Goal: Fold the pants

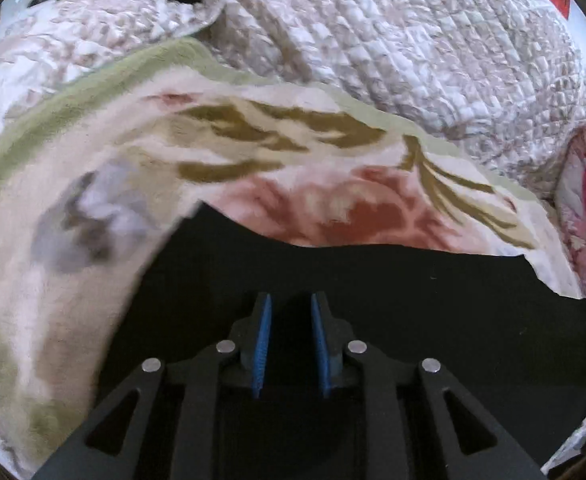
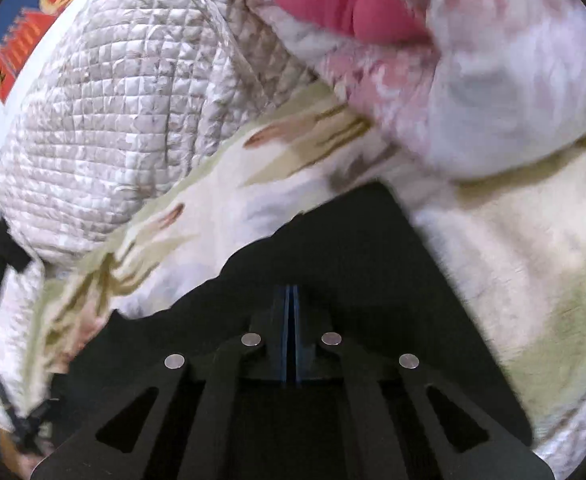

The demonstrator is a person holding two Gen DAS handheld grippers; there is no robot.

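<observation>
The left gripper [image 1: 291, 300] stands narrowly apart above the black pants [image 1: 373, 300], and nothing is visibly clamped between its blue pads [image 1: 264, 344]. The pants lie under and ahead of it, on a floral fleece blanket [image 1: 253, 152]. The right gripper [image 2: 291, 292] is closed; whether it pinches the cloth I cannot tell. A fold seems just laid; next, each hand needs a fresh edge.

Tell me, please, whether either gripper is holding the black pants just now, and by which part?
The left gripper is open over the pants, holding nothing. The right gripper is shut; whether it pinches the pants cannot be told.
</observation>
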